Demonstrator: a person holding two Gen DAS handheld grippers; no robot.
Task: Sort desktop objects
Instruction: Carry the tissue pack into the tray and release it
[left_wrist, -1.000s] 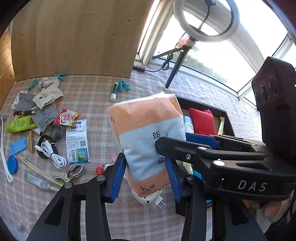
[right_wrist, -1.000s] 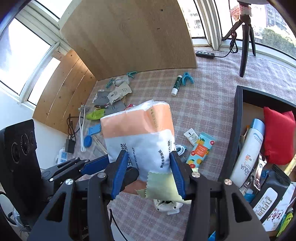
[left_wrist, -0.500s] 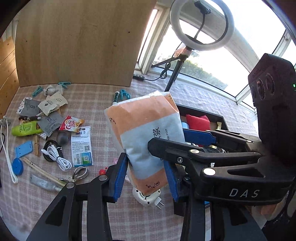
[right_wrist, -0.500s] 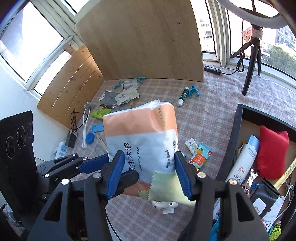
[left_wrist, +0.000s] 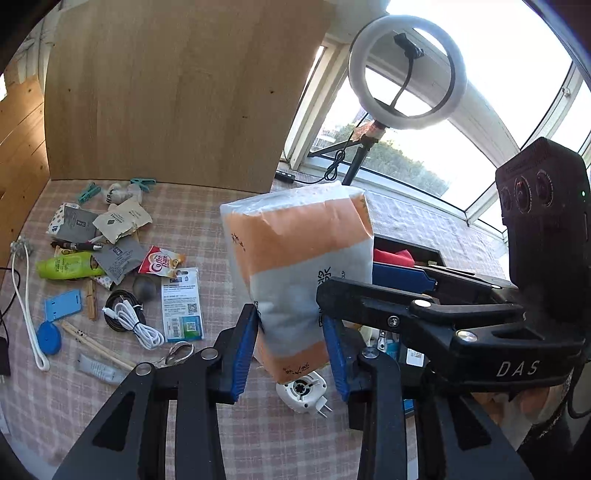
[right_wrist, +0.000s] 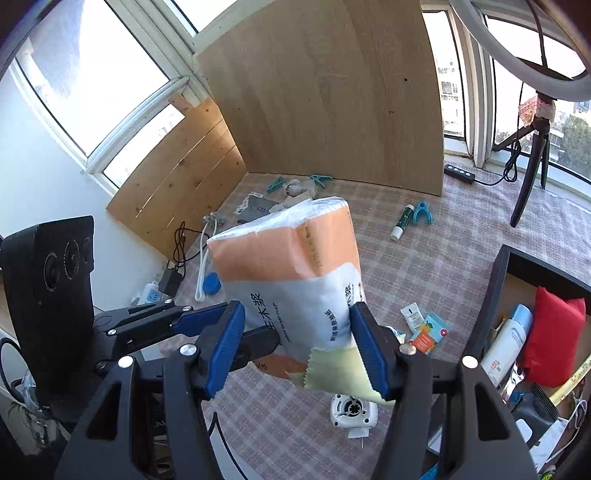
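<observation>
An orange, white and grey tissue pack (left_wrist: 299, 266) is held upright in the air above the checked tablecloth. My left gripper (left_wrist: 291, 343) is shut on its lower end. My right gripper (right_wrist: 297, 343) is shut on the same pack (right_wrist: 291, 273) from the other side, with a pale green cloth (right_wrist: 340, 376) hanging by its right finger. Each gripper shows in the other's view. The black storage box (right_wrist: 495, 295) stands to the right, with a red pouch (right_wrist: 554, 336) and a white spray bottle (right_wrist: 506, 343) inside.
Small items lie on the cloth at left: a green bottle (left_wrist: 68, 266), white cable (left_wrist: 133, 325), coffee sachet (left_wrist: 160, 260), scissors (left_wrist: 177, 350). A white plug adapter (left_wrist: 303, 391) lies below the pack. A ring light tripod (right_wrist: 532, 147) stands at the back right.
Both grippers have lifted the tissue pack higher above the table; the items on the cloth look smaller and farther away. The grip on the pack is unchanged.
</observation>
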